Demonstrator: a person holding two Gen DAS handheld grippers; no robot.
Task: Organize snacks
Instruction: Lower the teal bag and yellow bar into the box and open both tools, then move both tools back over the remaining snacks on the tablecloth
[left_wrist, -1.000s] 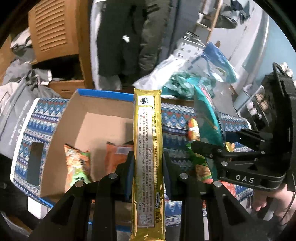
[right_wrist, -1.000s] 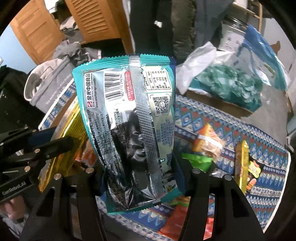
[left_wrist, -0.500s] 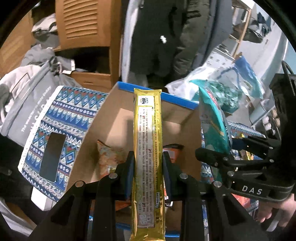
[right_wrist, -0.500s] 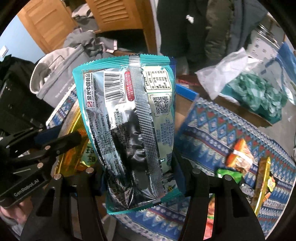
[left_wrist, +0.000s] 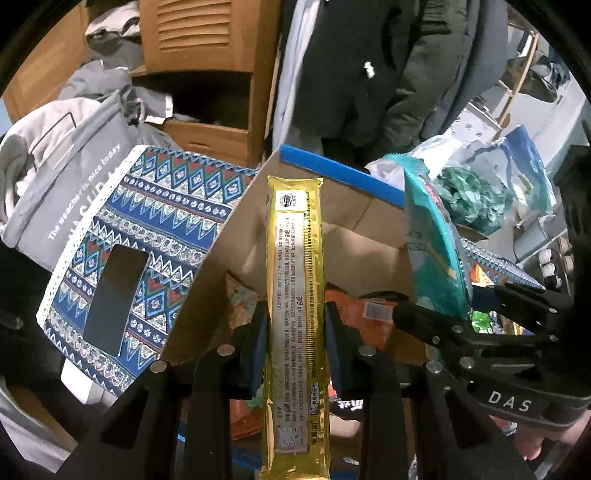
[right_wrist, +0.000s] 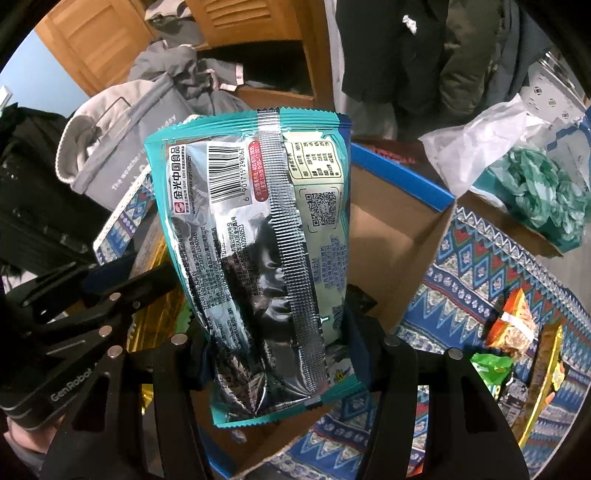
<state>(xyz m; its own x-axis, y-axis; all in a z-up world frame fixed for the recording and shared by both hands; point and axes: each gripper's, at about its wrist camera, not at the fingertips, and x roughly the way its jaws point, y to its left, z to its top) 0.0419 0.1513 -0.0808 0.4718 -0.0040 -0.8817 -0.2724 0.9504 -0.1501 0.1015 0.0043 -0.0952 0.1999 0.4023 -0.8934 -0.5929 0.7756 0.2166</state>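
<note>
My left gripper is shut on a long gold snack packet and holds it upright over the open cardboard box with a blue rim. My right gripper is shut on a teal and silver snack bag and holds it over the same box. The right gripper with its teal bag shows at the right of the left wrist view. The left gripper shows at the left of the right wrist view. Orange packets lie in the box.
The box stands on a blue patterned cloth. Loose snacks and another gold packet lie on the cloth at the right. A grey bag, wooden cabinets, hanging coats and plastic bags stand behind.
Both grippers have moved left and forward with their packets, from over the cloth to over the box. The box now fills the middle of both views.
</note>
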